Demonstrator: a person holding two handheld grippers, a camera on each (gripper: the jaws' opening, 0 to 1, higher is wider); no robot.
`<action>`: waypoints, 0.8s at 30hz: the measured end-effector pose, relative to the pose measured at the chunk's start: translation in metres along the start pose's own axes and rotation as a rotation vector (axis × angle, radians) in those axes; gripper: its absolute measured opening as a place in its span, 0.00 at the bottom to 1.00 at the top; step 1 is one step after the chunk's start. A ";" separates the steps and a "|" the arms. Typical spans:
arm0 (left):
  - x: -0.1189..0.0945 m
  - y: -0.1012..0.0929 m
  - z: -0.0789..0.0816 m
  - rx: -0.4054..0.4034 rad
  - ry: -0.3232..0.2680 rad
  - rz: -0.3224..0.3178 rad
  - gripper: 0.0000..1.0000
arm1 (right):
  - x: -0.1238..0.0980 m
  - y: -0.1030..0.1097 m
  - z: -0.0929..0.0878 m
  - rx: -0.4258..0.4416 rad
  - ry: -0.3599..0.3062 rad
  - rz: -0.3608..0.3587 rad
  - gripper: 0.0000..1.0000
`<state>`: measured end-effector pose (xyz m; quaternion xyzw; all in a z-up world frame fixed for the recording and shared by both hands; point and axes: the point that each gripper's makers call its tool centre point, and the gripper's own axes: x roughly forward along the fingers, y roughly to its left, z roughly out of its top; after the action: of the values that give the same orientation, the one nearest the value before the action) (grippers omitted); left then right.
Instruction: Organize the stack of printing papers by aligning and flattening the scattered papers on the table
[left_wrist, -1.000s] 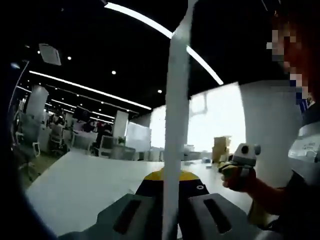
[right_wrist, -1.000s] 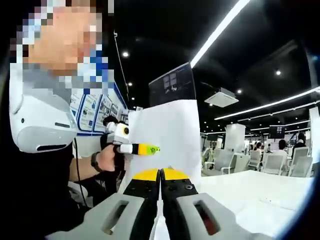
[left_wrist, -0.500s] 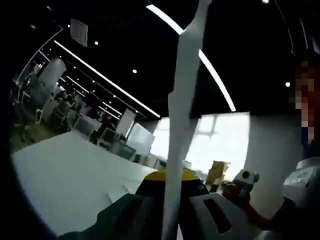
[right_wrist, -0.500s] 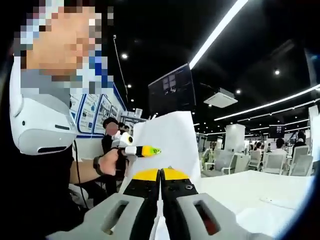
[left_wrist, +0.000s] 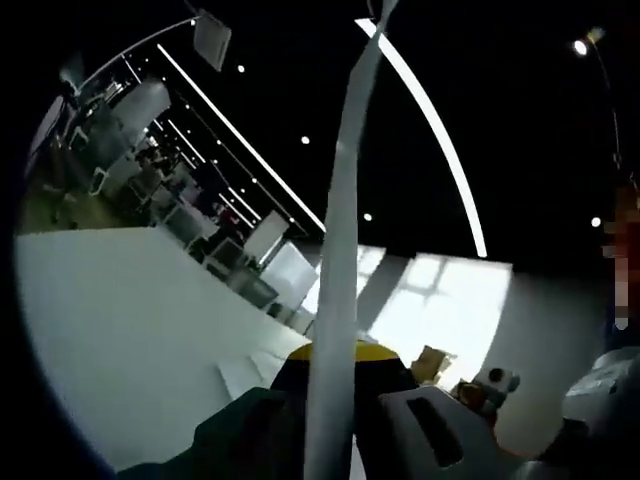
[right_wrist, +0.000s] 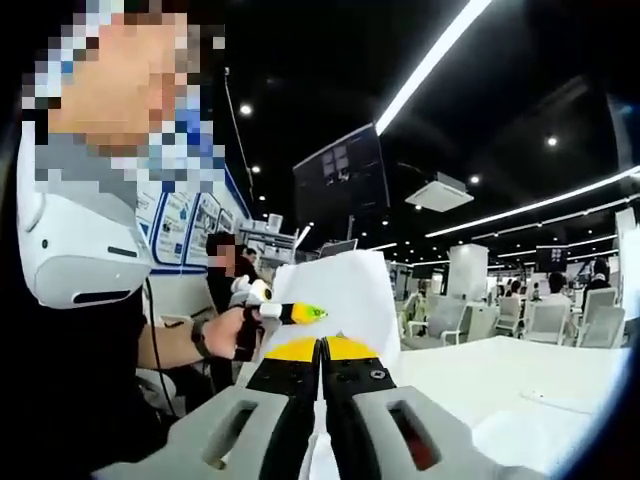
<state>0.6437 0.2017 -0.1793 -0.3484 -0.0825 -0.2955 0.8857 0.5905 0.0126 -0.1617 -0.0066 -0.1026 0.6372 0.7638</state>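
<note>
Above the table (right_wrist: 520, 385), both grippers apparently pinch the papers (right_wrist: 340, 300).

Grey tool (right_wrist: 321, 350) w/ black, yellow-tipped jaws; person (right_wrist: 90, 330): dark top, white headset, dark wristband.

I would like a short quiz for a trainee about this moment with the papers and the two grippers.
1. True or false: the right gripper has its jaws shut on the paper stack.
2. What does the left gripper hold between its jaws? A) a pen B) the paper stack, seen edge-on C) nothing
3. Fill in: in the right gripper view, the paper stack is lifted above the white ____.

Key: 1. True. 2. B. 3. table.
</note>
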 end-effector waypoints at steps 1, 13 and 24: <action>0.000 0.003 0.000 -0.010 -0.005 0.005 0.05 | 0.000 0.000 0.000 0.001 -0.002 -0.001 0.00; -0.005 0.058 -0.004 -0.029 -0.072 0.120 0.06 | -0.004 -0.004 0.001 0.031 -0.016 -0.017 0.00; -0.011 0.092 -0.014 -0.102 -0.085 0.180 0.06 | -0.004 -0.003 0.000 0.033 -0.023 -0.025 0.00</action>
<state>0.6875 0.2511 -0.2455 -0.4112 -0.0731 -0.2037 0.8855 0.5925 0.0084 -0.1622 0.0144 -0.1008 0.6294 0.7704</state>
